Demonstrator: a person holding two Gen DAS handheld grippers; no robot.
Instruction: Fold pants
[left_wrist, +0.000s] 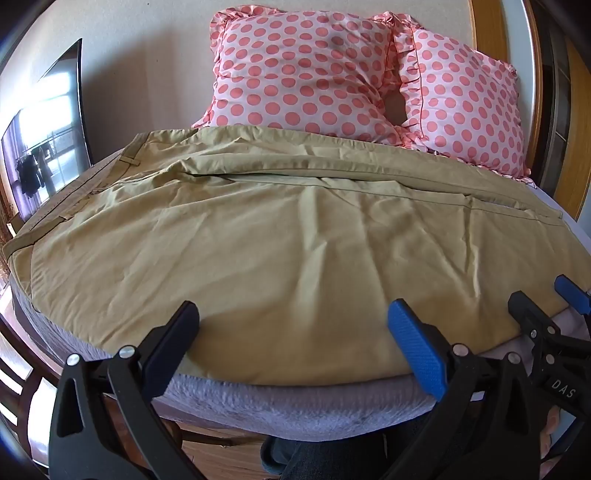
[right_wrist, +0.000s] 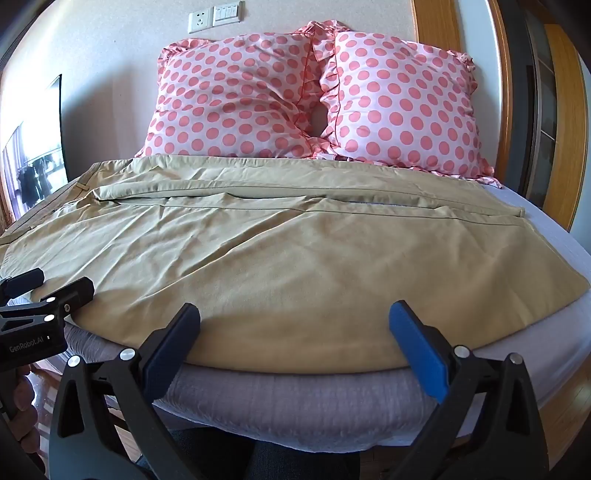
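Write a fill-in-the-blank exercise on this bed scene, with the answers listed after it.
1. The khaki pants are spread on a bed with a ____ sheet.
2. Behind the pants lean ____ pink polka-dot pillows.
3. The left gripper and the right gripper both have their jaws ____.
4. The waistband of the pants lies on the ____ side.

Answers: lavender; two; open; left

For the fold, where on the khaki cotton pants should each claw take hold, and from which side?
Probably the near long edge of the khaki cotton pants, coming in low from the bed's front side. That edge lies flat along the grey mattress rim, right ahead of the open left claw and right claw, so fingers can likely slide under and lift it toward the polka-dot pillows.
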